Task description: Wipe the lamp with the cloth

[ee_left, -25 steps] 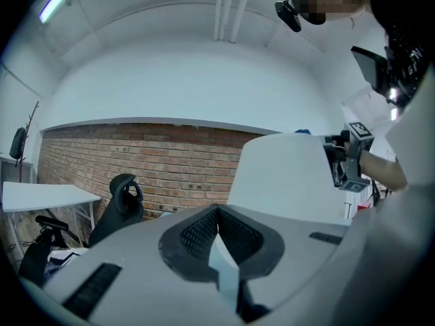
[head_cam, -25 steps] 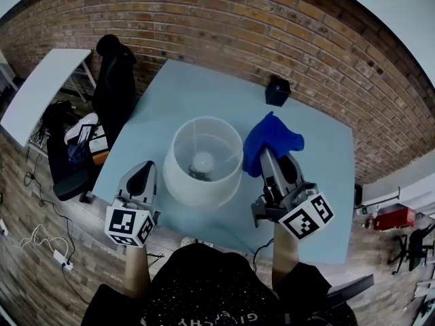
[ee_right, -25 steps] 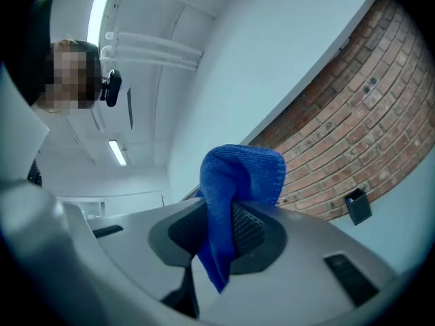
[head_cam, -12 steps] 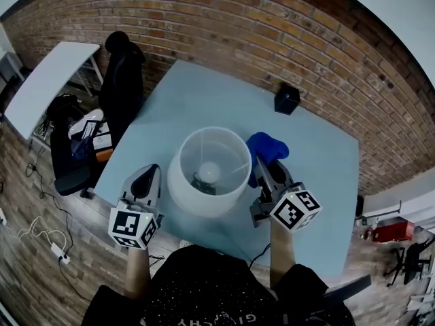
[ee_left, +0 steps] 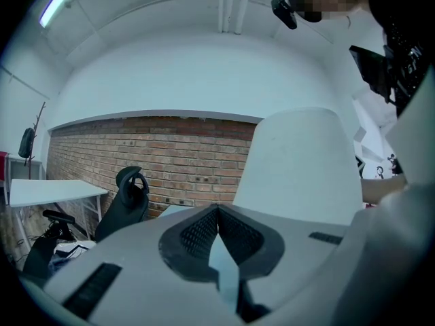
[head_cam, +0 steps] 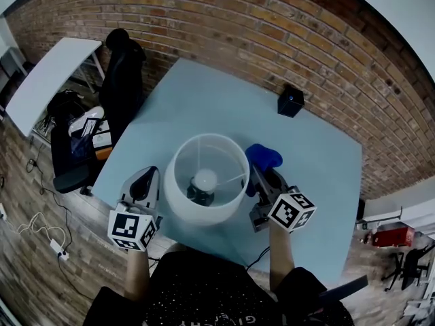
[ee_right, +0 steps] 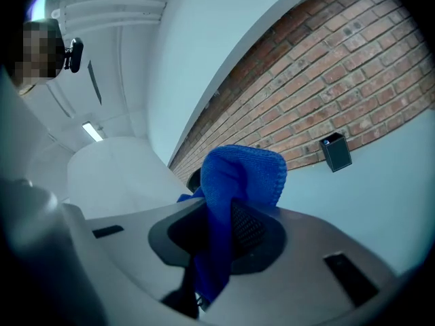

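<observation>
The right gripper (head_cam: 259,176) is pinching the cloth (head_cam: 264,156) beside the lamp (head_cam: 202,209); the left gripper (head_cam: 145,180) is hovering closed, empty, over the worktop's (head_cam: 204,100) near edge.

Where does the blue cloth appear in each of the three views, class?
Head view: blue knitted cloth right of centre, beside the white lampshade.
Left gripper view: not in it.
Right gripper view: centre, clamped in the right tool.
Shared landmark: the lampshade, in all three.
</observation>
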Available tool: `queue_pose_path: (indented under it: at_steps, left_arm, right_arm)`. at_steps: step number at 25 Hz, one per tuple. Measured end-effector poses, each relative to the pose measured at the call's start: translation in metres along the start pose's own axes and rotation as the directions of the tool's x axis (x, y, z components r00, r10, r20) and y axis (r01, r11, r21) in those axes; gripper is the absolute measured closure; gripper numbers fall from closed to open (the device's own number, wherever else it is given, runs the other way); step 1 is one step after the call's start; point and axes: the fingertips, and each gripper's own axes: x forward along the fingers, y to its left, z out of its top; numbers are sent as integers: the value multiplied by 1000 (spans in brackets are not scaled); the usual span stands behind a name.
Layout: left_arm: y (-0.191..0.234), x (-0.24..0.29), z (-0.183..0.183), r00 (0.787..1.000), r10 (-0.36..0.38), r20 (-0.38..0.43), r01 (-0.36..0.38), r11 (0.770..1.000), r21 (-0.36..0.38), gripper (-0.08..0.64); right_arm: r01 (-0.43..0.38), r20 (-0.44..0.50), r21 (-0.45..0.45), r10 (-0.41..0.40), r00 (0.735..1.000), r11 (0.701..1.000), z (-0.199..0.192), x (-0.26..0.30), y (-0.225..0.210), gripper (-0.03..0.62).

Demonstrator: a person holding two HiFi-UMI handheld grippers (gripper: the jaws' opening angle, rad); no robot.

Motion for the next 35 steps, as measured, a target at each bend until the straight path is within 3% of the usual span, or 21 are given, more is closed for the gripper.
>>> queue_pose_path:
  at_steps: [3,7,11,15,21,27,35]
  left_arm:
    - [5,6,3,1000,-17,7,17,1000,-3,549]
    - [13,15,11,998,-53,15,53,999,-1,549]
    - [17,26,26,996,-83,43,83,997,12,549]
    - [12,34,42,988,-143,66,140,989,45,549]
    - [6,52,74,958,-273,92,264,960,93,549]
    - [-11,70,78,920,-389,46,377,911,167,549]
    - [-13,96,60,906,-423,7,417,897,149,549]
  right_arm:
    - [-16,25,0,16,1000,1000,17,-3,5,518]
    - [-134,131,24,129,983,991,74,-16,36,518]
    - [-295,193,-35,296,935,955,131,-26,80,518]
    - [-422,165,-104,434,886,900,159,-26,117,518]
    - [-519,-8,-133,523,852,844,147,6,143,518]
    - [-545,-87,-61,540,837,836,129,33,129,518]
    - [-529,-197,-14,516,834,849,91,68,98,518]
